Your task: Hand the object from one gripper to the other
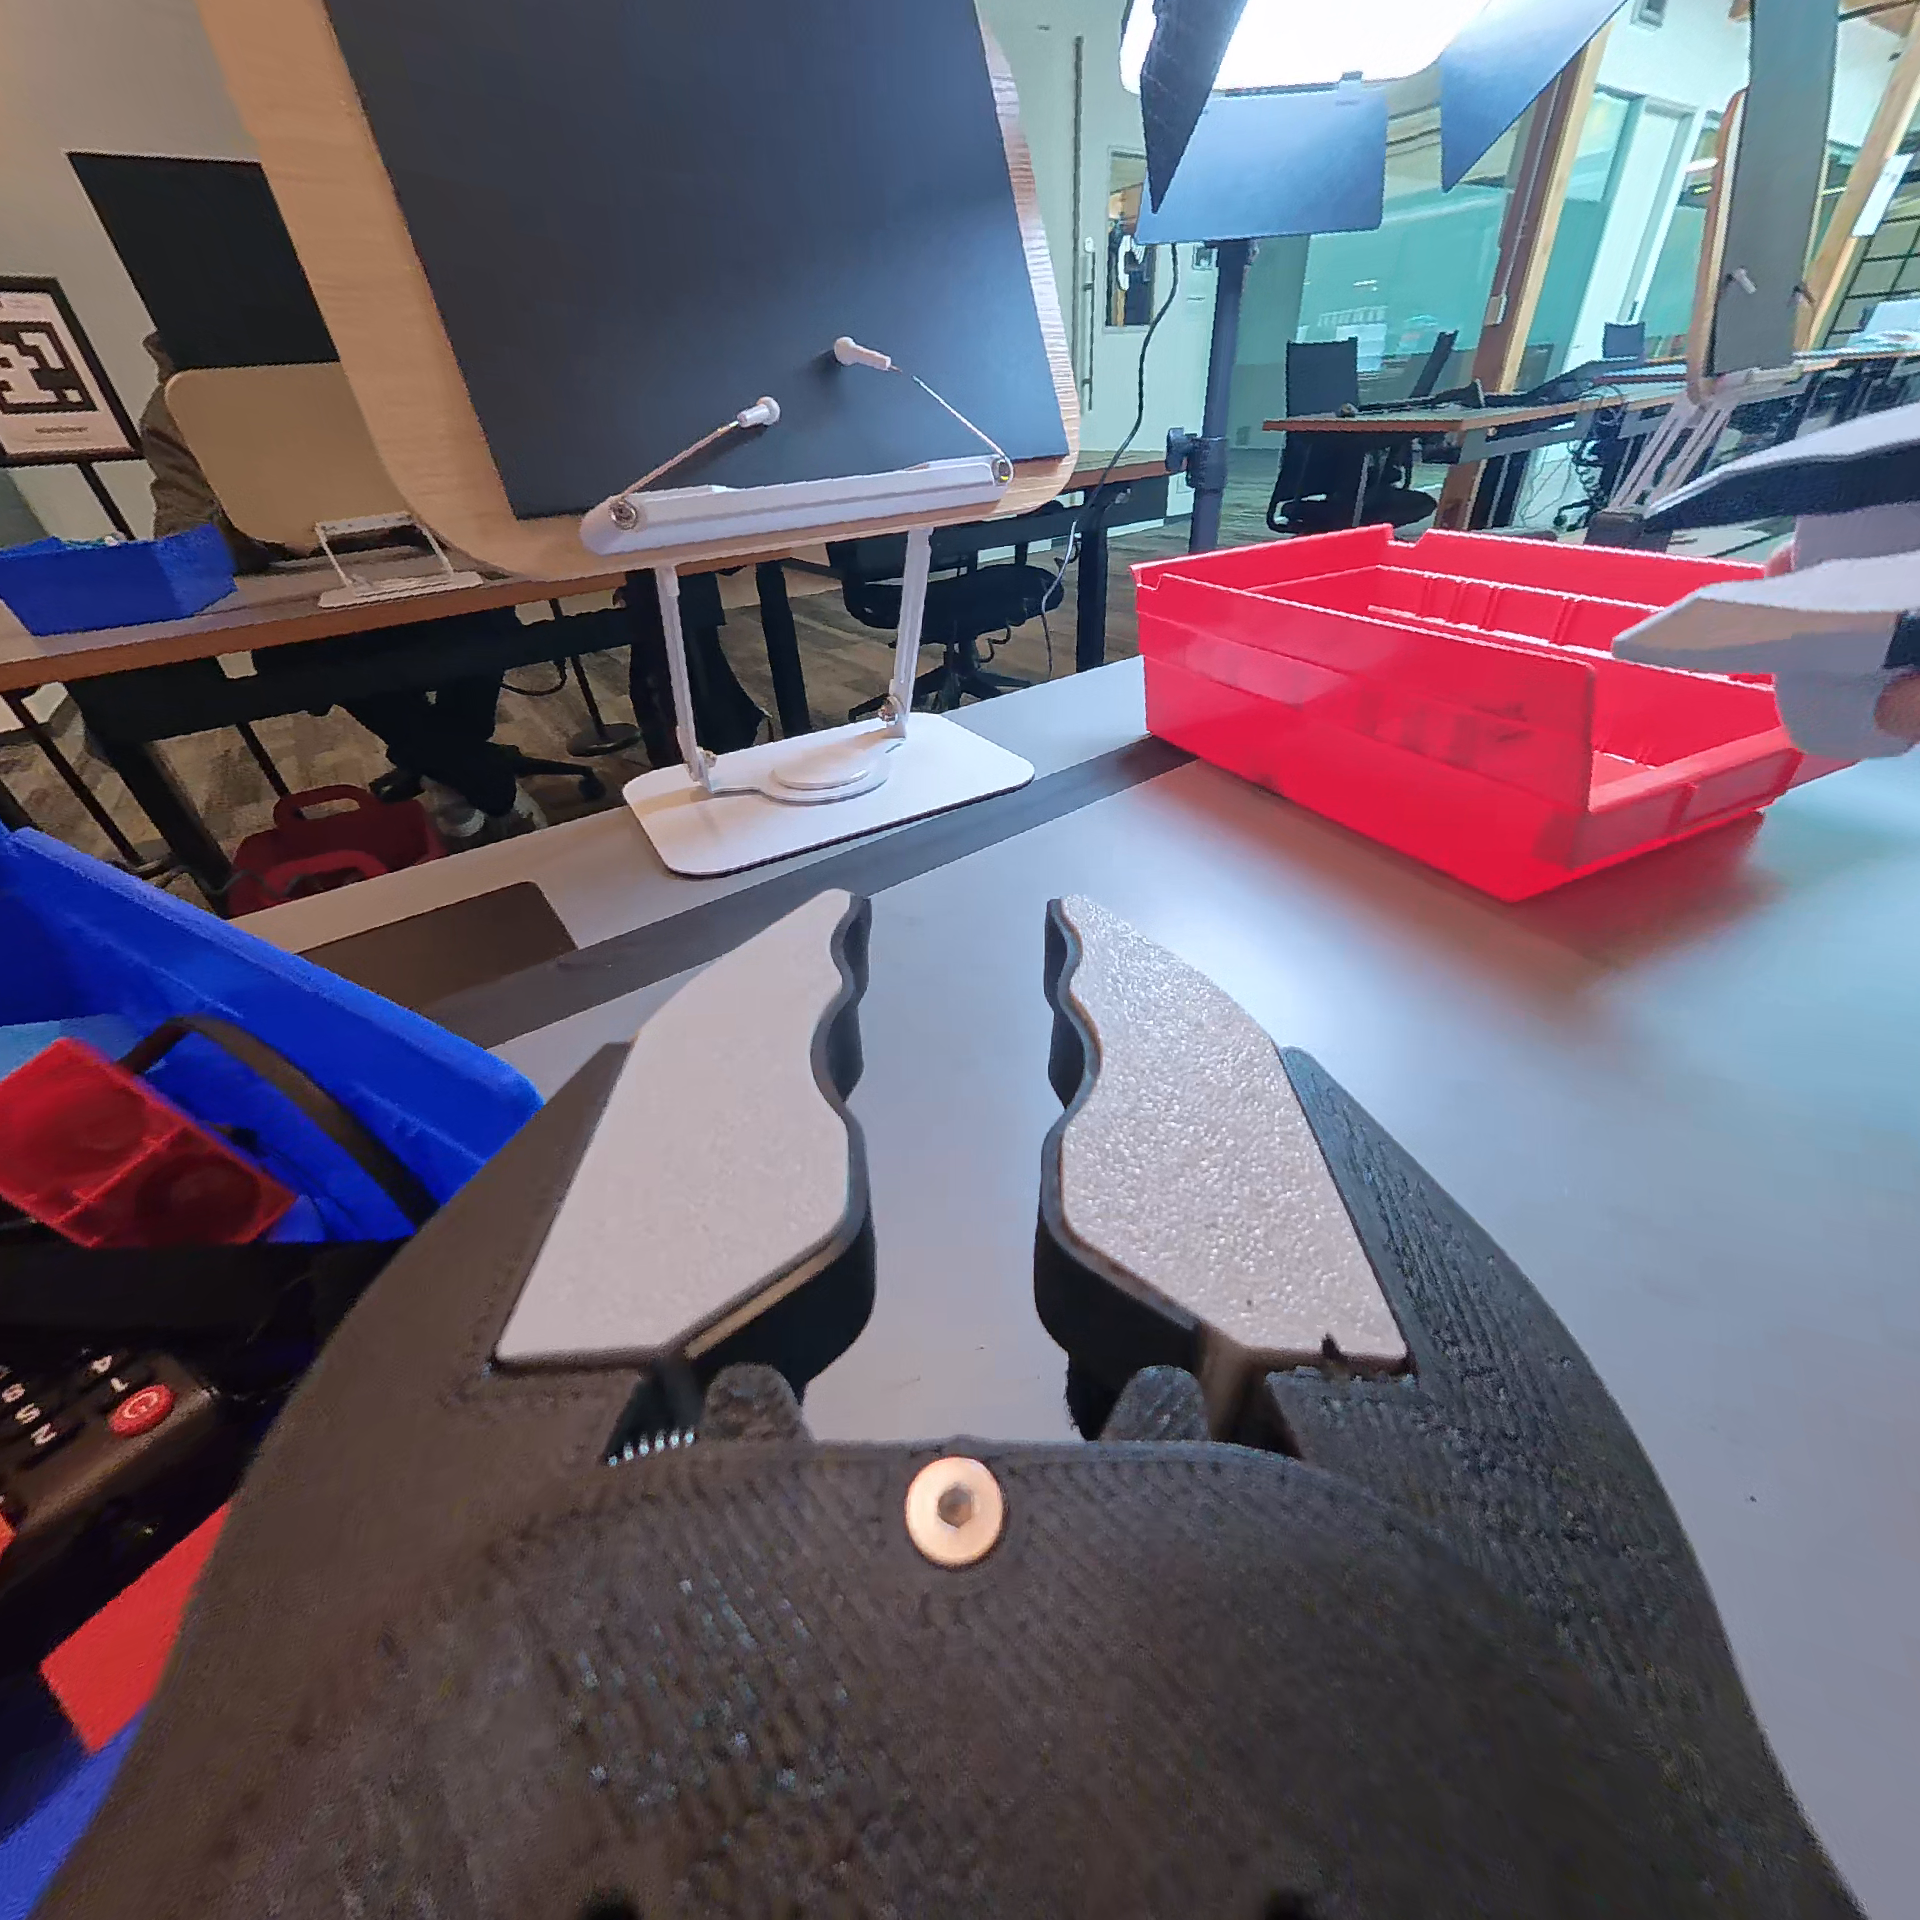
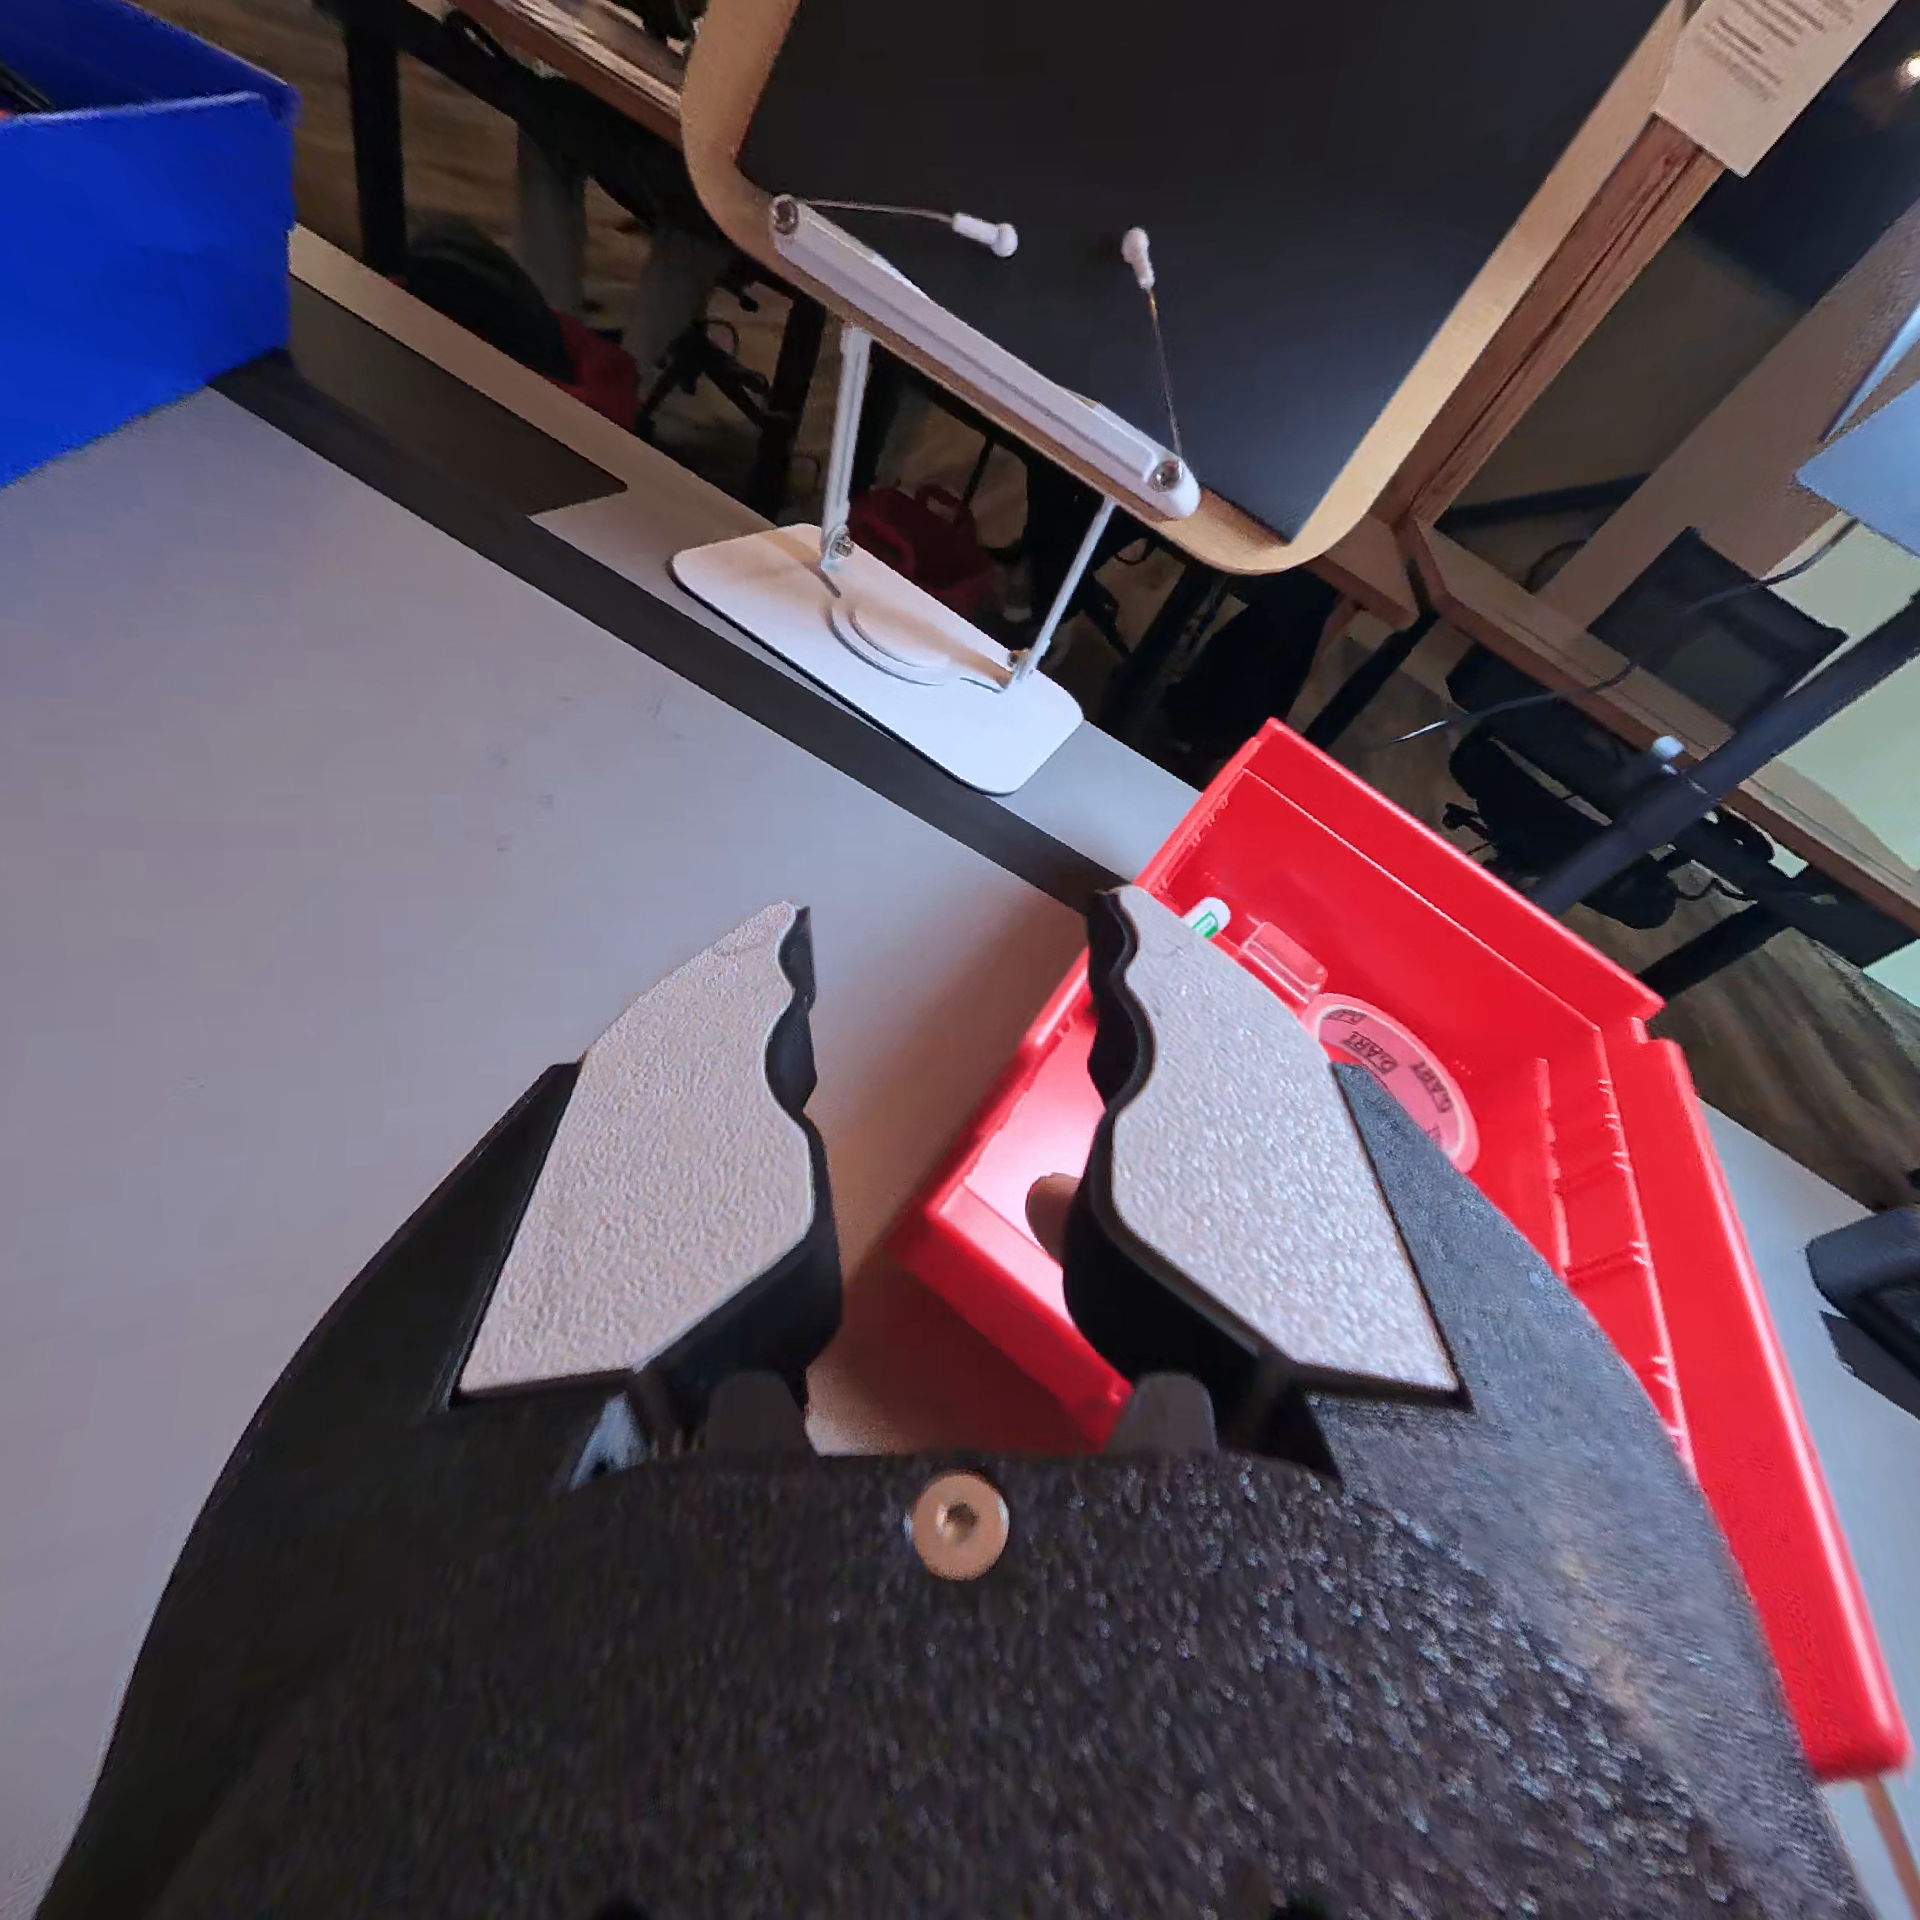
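My left gripper (image 1: 954,914) is open and empty above the grey table (image 1: 1455,1143). A blue bin (image 1: 260,997) at its left holds a red translucent box (image 1: 125,1143), a black strap and a dark calculator (image 1: 94,1455). My right gripper (image 2: 951,925) is open and empty, hovering at the left wall of the red bin (image 2: 1621,1143). That bin holds a roll of tape (image 2: 1403,1070), a small clear item (image 2: 1283,961) and a green-and-white item (image 2: 1208,920). The right gripper also shows in the left wrist view (image 1: 1766,613), over the red bin (image 1: 1455,748).
A white stand (image 1: 821,790) carrying a dark board with a wooden edge (image 1: 675,239) sits at the table's far edge; it also shows in the right wrist view (image 2: 914,675). Desks, chairs and a light stand are beyond. The blue bin shows at upper left in the right wrist view (image 2: 125,260).
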Demonstrator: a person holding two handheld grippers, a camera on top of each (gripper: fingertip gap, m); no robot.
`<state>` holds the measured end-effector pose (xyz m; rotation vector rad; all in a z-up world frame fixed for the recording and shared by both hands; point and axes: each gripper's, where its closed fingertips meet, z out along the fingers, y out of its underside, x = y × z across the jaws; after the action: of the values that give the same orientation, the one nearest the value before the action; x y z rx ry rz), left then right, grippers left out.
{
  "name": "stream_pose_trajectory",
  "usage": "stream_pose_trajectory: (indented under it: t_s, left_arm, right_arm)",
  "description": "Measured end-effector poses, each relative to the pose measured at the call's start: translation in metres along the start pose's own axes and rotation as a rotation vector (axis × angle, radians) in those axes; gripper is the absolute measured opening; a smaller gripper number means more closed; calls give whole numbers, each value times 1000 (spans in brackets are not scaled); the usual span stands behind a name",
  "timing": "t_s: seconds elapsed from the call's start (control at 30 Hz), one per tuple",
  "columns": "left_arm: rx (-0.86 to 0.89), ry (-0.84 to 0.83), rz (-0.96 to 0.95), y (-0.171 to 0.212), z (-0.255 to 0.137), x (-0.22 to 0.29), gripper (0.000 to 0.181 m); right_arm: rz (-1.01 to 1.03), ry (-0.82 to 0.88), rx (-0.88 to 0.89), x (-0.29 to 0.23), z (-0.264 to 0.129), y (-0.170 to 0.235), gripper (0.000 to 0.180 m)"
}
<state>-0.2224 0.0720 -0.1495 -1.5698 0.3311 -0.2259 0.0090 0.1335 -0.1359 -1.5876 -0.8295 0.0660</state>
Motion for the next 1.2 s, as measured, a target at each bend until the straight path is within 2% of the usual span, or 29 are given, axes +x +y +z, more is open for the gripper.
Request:
stream_pose_trajectory:
  t_s: [0.33,0.5,0.63,0.87,1.07,1.2]
  left_arm:
    - [-38,-84,-10,3,-4,-21,32]
    - [-49,-155,-25,2,-11,-42,33]
    - [-57,-251,39,-11,-23,-70,33]
    - [-280,-354,187,-14,-47,-133,38]
    - [-492,-368,230,-19,-54,-197,37]
    - [-671,-352,275,-10,-52,-223,37]
  right_arm:
    - [98,-134,55,-57,10,27,50]
    - [178,-174,86,-55,9,26,53]
    - [231,-196,115,-50,7,26,51]
    - [233,-233,145,-56,7,24,46]
    - [237,-243,151,-57,7,24,43]
    - [246,-235,150,-54,7,25,40]
